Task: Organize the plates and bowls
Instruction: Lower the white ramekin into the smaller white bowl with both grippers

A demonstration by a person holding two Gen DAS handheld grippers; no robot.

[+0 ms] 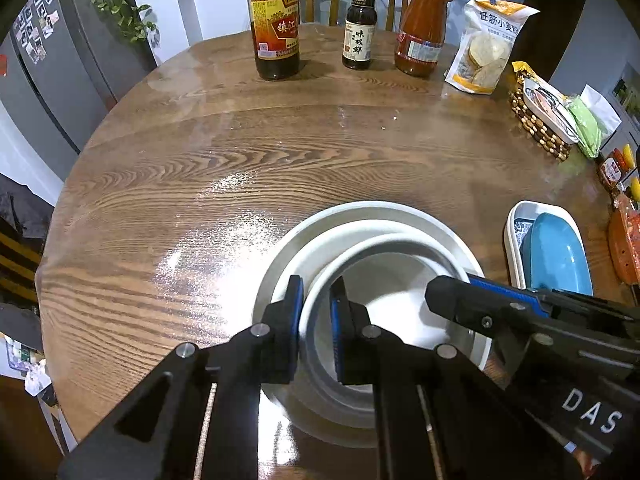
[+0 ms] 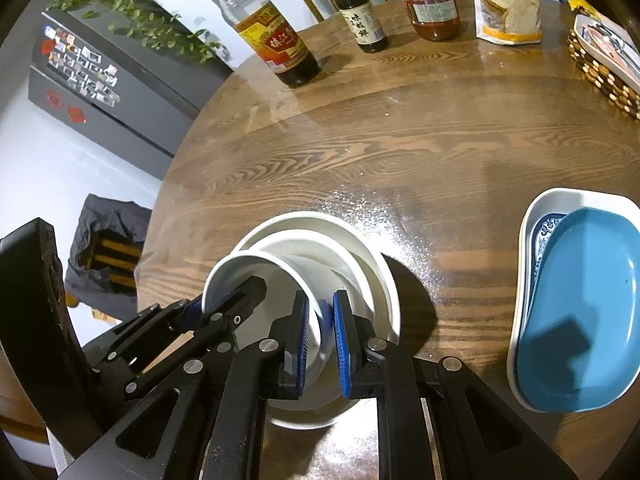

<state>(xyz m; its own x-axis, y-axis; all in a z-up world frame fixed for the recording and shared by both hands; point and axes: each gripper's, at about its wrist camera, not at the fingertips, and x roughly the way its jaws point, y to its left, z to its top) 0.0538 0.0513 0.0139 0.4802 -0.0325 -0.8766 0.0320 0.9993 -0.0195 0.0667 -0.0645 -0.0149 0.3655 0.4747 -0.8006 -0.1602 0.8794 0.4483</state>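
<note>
A small white bowl (image 1: pixel 400 280) sits inside a larger white bowl (image 1: pixel 316 248), which rests on a white plate (image 1: pixel 380 210) near the table's front edge. My left gripper (image 1: pixel 316 300) is shut on the small bowl's left rim, one finger inside and one outside. My right gripper (image 2: pixel 322 312) is shut on the same bowl's right rim (image 2: pixel 316 312). The left gripper also shows in the right wrist view (image 2: pixel 224 304). A blue oval dish (image 2: pixel 580 308) lies in a white oval dish (image 2: pixel 536 208) to the right.
The round wooden table (image 1: pixel 240 168) carries three sauce bottles (image 1: pixel 276 20) at the back, a flour bag (image 1: pixel 486 44), and a beaded trivet with a dish (image 1: pixel 540 120) at the right. Wooden chairs stand behind. A grey fridge (image 1: pixel 48 72) is at the left.
</note>
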